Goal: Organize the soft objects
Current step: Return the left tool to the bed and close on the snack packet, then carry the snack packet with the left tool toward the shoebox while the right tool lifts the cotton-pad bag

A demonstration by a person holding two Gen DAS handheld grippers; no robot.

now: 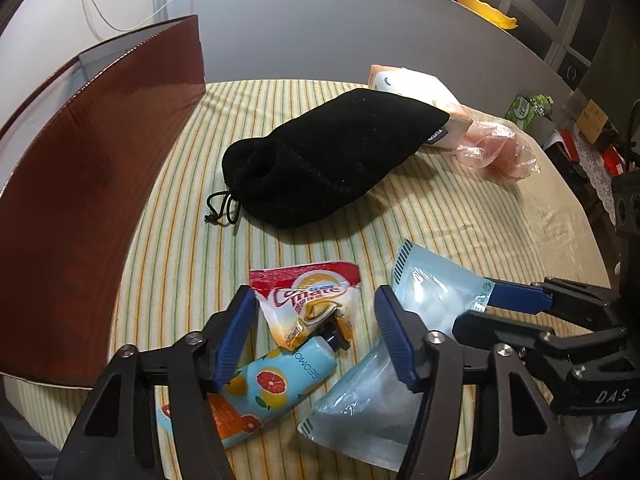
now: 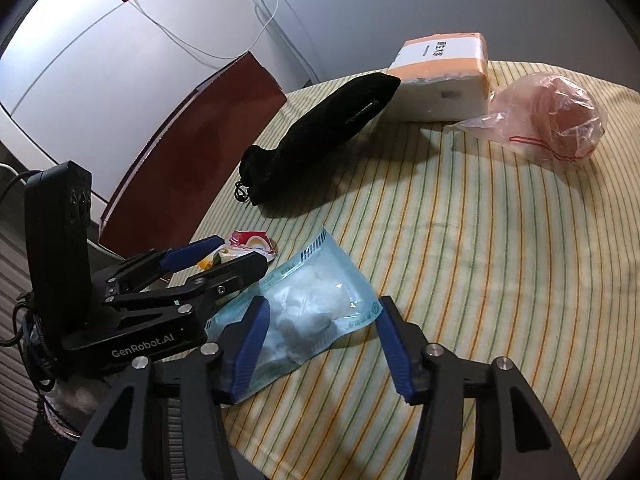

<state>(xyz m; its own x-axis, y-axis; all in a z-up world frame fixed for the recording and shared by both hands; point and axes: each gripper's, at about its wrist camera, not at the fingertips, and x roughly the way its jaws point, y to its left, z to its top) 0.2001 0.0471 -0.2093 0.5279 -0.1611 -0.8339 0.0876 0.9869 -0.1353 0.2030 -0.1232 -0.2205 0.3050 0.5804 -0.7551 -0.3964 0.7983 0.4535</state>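
My left gripper (image 1: 316, 340) is open, low over a red-and-white Coffee-mate sachet (image 1: 308, 300) and a blue tube with grapefruit print (image 1: 264, 388). My right gripper (image 2: 320, 344) is open around a pale blue pouch of white cotton (image 2: 316, 312), which also shows in the left wrist view (image 1: 432, 292). A second clear pouch (image 1: 368, 408) lies under my left gripper's right finger. A black drawstring bag (image 1: 320, 160) lies mid-table. Behind it are a peach tissue pack (image 2: 444, 76) and a pink plastic bag (image 2: 552, 116).
A striped cloth (image 2: 480, 240) covers the table. A brown open box (image 1: 88, 184) stands along the left side. White cabinets and cables are behind. A yellow object (image 1: 486, 10) lies on the far grey surface. Clutter sits off the table's right edge.
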